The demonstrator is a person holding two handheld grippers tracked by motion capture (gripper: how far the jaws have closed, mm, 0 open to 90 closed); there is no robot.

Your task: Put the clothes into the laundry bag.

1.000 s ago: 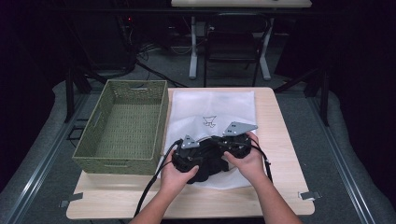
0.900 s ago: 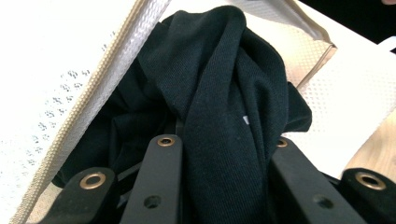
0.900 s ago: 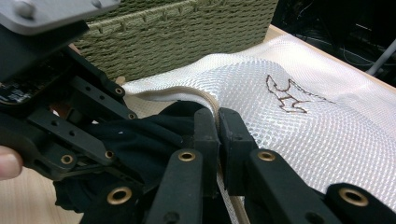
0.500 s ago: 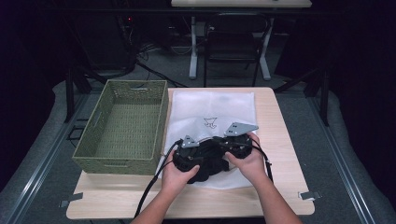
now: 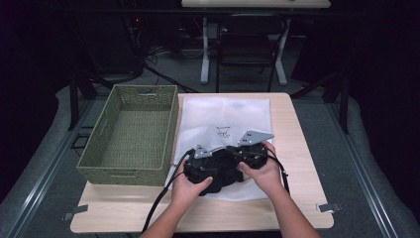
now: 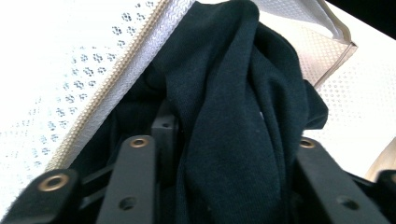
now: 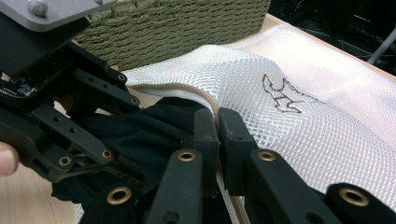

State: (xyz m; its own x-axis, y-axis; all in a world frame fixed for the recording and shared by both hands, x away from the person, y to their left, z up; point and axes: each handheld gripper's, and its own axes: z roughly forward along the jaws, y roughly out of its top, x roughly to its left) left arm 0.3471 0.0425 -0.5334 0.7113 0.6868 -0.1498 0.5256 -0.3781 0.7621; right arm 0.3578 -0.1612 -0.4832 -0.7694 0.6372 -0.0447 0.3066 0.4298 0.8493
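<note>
Two grippers: both are held low over the near middle of the table (image 5: 297,208), close together, each in one of the person's hands.
Left gripper (image 5: 200,166): its jaws have just been opening and now stand partly spread, with the black garment (image 6: 233,116) bunched between them; I cannot tell whether the pads press on the cloth.
Right gripper (image 7: 218,135): jaws pressed nearly together, pinching the zipped edge of the white mesh bag (image 7: 299,126) at the bag's mouth.
Left hand (image 5: 190,186): wrapped round the left gripper's body from below, forearm coming in from the near table edge.
Right hand (image 5: 262,171): around the right gripper, just beside the left one, with the cable trailing off toward the near edge.
Black garment: a dark, soft bundle lying at the mouth of the mesh bag, partly inside it and partly spilling out between the two grippers.
White mesh bag: flat on the table's middle, stretching away from the grippers toward the far edge; a small dark logo (image 7: 282,93) is printed on its upper face, and its zipper edge is lifted over the garment.
Woven basket (image 5: 131,134): olive green, rectangular, on the table's left side, touching or just beside the bag's left edge.
Beyond the table: a chair (image 5: 250,44) and dark cables on the floor.
</note>
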